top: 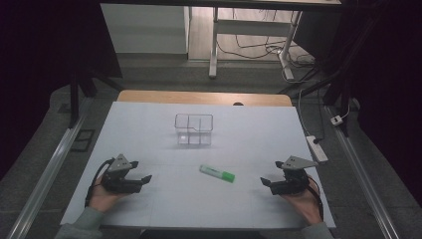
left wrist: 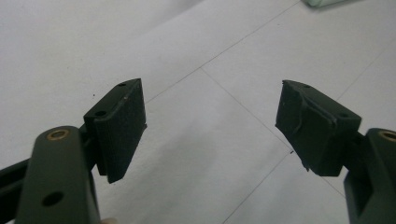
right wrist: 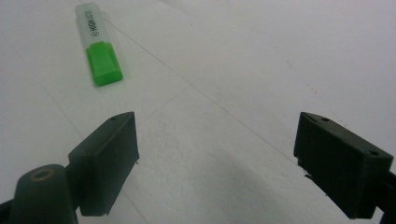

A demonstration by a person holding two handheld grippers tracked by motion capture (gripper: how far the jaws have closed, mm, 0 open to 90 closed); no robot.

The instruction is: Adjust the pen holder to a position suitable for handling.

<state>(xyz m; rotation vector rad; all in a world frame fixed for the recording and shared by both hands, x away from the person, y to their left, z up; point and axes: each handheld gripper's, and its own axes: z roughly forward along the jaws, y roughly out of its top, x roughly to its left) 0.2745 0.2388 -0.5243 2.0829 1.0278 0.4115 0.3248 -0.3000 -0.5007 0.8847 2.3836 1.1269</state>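
A green highlighter [top: 217, 173] with a pale barrel and a bright green cap lies flat near the middle of the white table; the right gripper view has the highlighter [right wrist: 98, 45] at upper left, cap toward the camera. Behind it stands a clear plastic container [top: 194, 129] with compartments. My left gripper [top: 141, 180] rests low at the front left, jaws wide apart, nothing between them [left wrist: 210, 130]. My right gripper [top: 266, 183] sits at the front right, pointing toward the highlighter, open and empty [right wrist: 215, 158]. A pale tip of the highlighter [left wrist: 322, 2] peeks at the top edge of the left gripper view.
The white table sheet [top: 149, 139] covers a wooden tabletop [top: 199, 97]. A power strip [top: 317, 148] and cables lie on the floor to the right. Metal rails [top: 50, 169] run along both sides. A desk frame [top: 214, 45] stands beyond.
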